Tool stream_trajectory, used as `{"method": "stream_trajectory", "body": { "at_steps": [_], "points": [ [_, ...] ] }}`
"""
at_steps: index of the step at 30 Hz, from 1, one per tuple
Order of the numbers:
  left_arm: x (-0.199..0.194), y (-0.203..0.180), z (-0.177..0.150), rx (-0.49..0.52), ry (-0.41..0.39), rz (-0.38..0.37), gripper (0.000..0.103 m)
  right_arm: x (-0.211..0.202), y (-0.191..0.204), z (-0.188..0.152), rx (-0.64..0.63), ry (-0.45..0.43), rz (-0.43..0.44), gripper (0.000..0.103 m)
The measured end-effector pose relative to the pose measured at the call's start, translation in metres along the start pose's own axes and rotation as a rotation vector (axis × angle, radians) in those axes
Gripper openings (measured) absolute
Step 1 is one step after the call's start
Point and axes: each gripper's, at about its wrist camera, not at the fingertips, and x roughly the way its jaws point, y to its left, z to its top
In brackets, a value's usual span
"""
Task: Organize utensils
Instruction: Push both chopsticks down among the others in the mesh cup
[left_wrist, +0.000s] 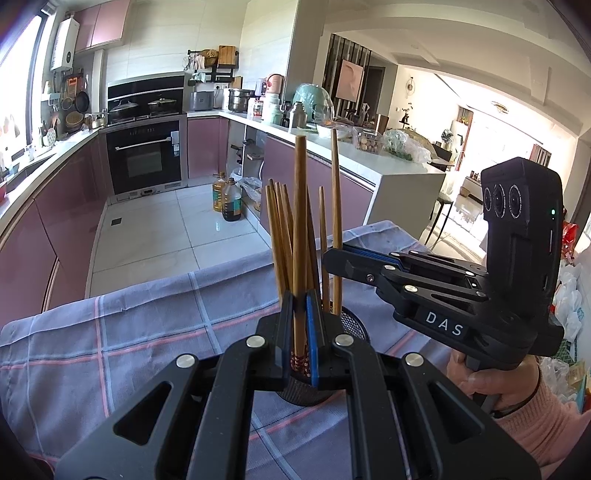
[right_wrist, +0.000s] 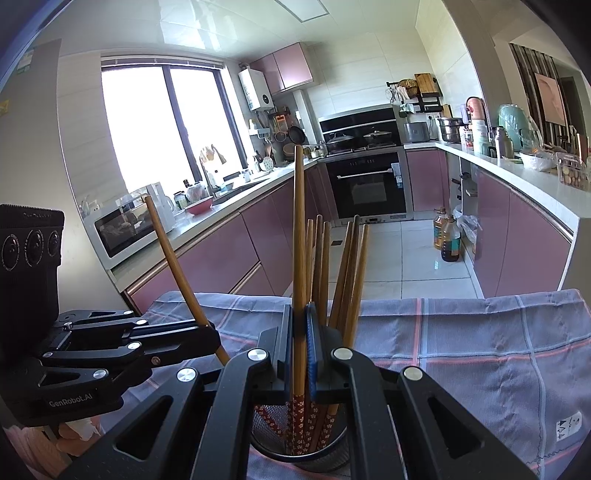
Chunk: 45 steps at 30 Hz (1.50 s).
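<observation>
A worktop (left_wrist: 122, 332) draped in a grey-lilac checked cloth (right_wrist: 461, 350) with pink and pale blue lines is seen in the foreground of both views. A white care label (right_wrist: 567, 424) is stitched near one edge of the cloth. On it stands a black mesh holder (right_wrist: 325, 454), in which a bundle of wooden chopsticks (right_wrist: 332, 266) is held upright, their red patterned ends down inside the mesh.

The left gripper (left_wrist: 300, 325) is seen with its blue-padded fingers (left_wrist: 312, 332) clamped on one chopstick (left_wrist: 300, 221), which stands nearly vertical with its lower end inside the holder. The right gripper (right_wrist: 300, 350) is likewise closed, its fingers pressed on a second chopstick (right_wrist: 299, 229), also upright over the holder. In the left wrist view the right gripper is seen from the side, gripped by a hand (left_wrist: 491, 384) in a pink sleeve (left_wrist: 546, 424).

Beyond the worktop a U-shaped kitchen is shown, with mauve lower cabinets (right_wrist: 221, 258) and a white tiled floor (left_wrist: 155, 236). A black built-in oven (left_wrist: 146, 158) is set under a hob carrying two lidded pots. Two oil bottles (left_wrist: 226, 197) stand on the floor by an open cabinet. A large window (right_wrist: 147, 133) lights the sink side, where a white microwave (right_wrist: 122, 225) sits on the counter. A crowded counter of jars, pots and bags is seen on the opposite side, and a bright living area lies past it.
</observation>
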Motion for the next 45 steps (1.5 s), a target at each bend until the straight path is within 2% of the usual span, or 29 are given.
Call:
{"method": "stream_trajectory", "body": {
  "at_steps": [45],
  "points": [
    [0.035, 0.006, -0.008, 0.007, 0.064, 0.029, 0.008, 0.021, -0.009, -0.014, 0.024, 0.057, -0.014, 0.006]
  ]
}}
